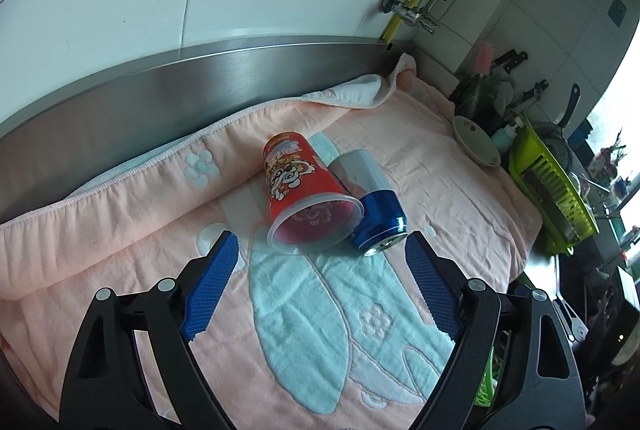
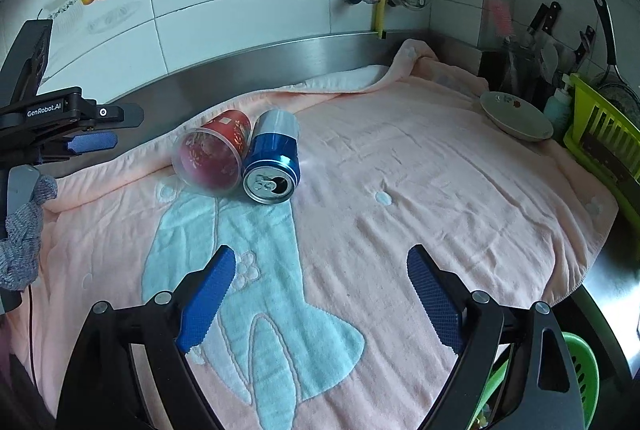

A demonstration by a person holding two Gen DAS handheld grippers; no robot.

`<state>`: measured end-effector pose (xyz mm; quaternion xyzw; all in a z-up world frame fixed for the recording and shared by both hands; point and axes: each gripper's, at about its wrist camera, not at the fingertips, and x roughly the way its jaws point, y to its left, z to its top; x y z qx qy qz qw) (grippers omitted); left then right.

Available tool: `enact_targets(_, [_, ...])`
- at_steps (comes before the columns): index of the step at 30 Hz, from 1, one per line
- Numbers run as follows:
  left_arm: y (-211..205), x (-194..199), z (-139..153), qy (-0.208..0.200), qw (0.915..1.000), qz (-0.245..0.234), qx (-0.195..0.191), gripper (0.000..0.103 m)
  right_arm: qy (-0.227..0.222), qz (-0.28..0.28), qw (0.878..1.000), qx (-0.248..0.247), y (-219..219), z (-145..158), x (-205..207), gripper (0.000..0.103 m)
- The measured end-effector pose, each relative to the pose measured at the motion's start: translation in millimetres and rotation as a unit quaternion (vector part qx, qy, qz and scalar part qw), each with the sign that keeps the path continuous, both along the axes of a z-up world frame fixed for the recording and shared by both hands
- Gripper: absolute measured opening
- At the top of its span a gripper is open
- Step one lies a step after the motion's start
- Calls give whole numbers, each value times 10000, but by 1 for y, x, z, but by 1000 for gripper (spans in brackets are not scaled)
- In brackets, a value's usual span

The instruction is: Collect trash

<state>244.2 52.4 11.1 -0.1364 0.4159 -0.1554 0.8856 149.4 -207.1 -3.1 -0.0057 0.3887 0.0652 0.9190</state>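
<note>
A red printed plastic cup (image 1: 296, 181) (image 2: 218, 149) lies on its side on a pink towel (image 1: 120, 230) (image 2: 440, 189), its mouth toward me. Touching its right side lies a blue and silver drink can (image 1: 376, 218) (image 2: 276, 157) with its opened top facing me. My left gripper (image 1: 322, 242) is open just short of the cup's rim and the can's top, and nothing is between its blue pads. In the right wrist view its blue pad (image 2: 93, 142) shows at the far left, left of the cup. My right gripper (image 2: 322, 258) is open and empty over the towel, nearer me than both items.
A steel backsplash (image 1: 200, 77) and tiled wall close the far side. A plate (image 2: 516, 117), a soap bottle and a green dish rack (image 2: 604, 133) stand at the right, with knives and a pan behind. A green basket (image 2: 580, 370) sits below the counter's right edge. A knit sleeve (image 2: 24, 230) shows at left.
</note>
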Motion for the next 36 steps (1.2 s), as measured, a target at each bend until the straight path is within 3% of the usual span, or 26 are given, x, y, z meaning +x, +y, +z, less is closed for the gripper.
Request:
enact_targets(19, [3,33,-3,271,9994,175,-118,88,67,82,9999,124,0,1,38,85])
enact_targets(36, [-2,48,-2,365,9991,192,13,89,103,106,9995,278,-2,1,61,85])
